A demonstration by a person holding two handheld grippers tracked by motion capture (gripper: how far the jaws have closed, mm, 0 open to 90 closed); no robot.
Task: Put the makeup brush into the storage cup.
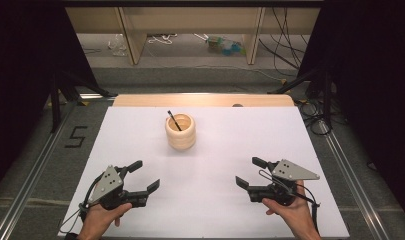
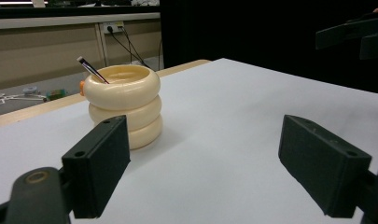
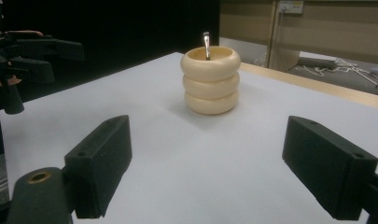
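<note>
Fingers (image 2: 102, 163) spread, holder (image 1: 180, 131) well apart

Cream ribbed holder (image 1: 180, 132); black brush (image 1: 173, 120) inside. White desk (image 1: 215, 200), pale wood far edge. Black left gripper (image 1: 142, 176) and right gripper (image 1: 249, 172), grey plates.

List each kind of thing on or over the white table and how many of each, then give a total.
Cream ringed holder: 1
Dark brush standing in the holder: 1
Hand-held grippers, left gripper and right gripper: 2
Total: 4
</note>
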